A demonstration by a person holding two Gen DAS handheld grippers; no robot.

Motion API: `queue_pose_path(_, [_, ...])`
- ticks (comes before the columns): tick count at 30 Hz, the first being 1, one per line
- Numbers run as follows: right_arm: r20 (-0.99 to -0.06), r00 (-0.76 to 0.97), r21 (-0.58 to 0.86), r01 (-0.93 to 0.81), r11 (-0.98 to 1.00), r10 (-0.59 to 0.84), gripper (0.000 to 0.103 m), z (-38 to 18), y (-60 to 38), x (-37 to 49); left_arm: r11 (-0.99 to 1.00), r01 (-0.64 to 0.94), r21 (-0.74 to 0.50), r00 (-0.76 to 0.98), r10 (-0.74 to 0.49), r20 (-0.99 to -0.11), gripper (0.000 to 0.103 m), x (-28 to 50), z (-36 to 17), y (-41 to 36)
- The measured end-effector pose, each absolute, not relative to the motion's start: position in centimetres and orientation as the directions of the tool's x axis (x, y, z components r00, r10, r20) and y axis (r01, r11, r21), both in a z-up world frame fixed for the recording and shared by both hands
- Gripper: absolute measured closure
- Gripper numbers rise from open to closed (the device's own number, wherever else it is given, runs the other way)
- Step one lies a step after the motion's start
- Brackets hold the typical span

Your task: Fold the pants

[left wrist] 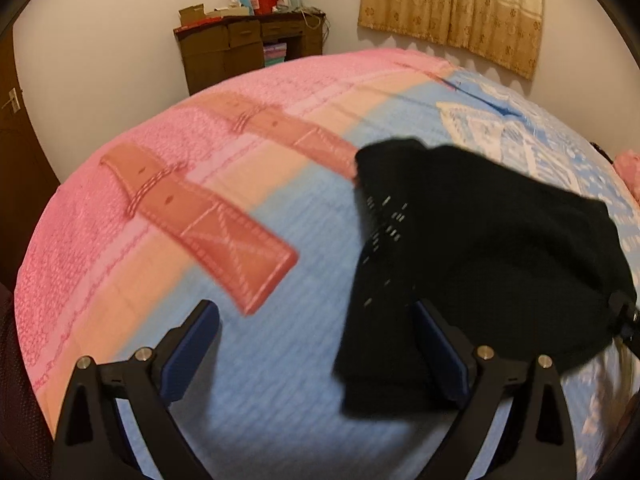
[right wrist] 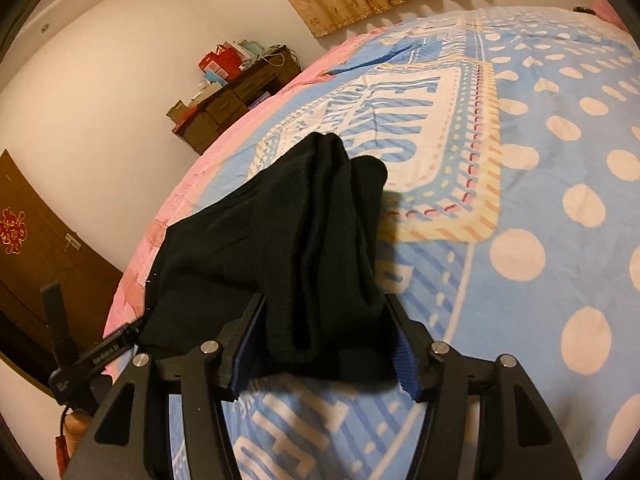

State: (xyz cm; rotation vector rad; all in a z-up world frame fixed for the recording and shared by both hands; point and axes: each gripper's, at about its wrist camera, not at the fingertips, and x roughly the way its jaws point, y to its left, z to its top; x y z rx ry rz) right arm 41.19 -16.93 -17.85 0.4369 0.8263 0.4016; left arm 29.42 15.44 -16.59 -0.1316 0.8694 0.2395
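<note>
While both tongs gape — left gripper (left wrist: 316, 340) beside pants (left wrist: 472, 248) | right gripper (right wrist: 326, 340) straddles them, unpinched.

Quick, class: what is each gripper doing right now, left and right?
Left gripper: open, holding nothing; black pants lie by one finger.
Right gripper: jaws apart, pants bundle between them, not pinched.

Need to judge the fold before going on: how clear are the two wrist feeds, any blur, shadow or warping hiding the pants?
Left wrist view: motion blur smears the bedspread and the black pants, folds unreadable. Right wrist view: sharper, creases in the pants show, and they cast a shadow to their right. Both: warm dim light, heavy fisheye bulge, dark corners.
</note>
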Motion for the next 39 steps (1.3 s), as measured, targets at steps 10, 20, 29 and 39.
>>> queue_pose_path(10, [-0.584, 0.619, 0.577, -0.138, 0.805, 0.525, 0.044, -18.2, -18.0, 41.2, 0.959, -0.282, 0.017, 0.610, 0.193, -0.769, 0.003, 26.4, -15.8, 16.3])
queue_pose_path(20, [-0.560, 0.777, 0.438, -0.017, 0.899, 0.287, 0.042, -13.4, -17.6, 32.8, 0.938, -0.310, 0.154, 0.637, 0.325, -0.698, 0.003, 24.3, -12.4, 13.5])
queue_pose_path(29, [-0.478, 0.848, 0.278, -0.100, 0.955, 0.228, 0.033, -6.7, -13.3, 27.5, 0.951, -0.270, 0.152, 0.722, 0.304, -0.621, 0.003, 21.1, -8.2, 10.3])
queue_pose_path(39, [-0.315, 0.922, 0.174, -0.176, 0.969, 0.224, 0.023, -1.3, -10.3, 21.1, 0.969, -0.225, 0.099, 0.812, 0.242, -0.531, 0.000, 17.7, -4.0, 8.9])
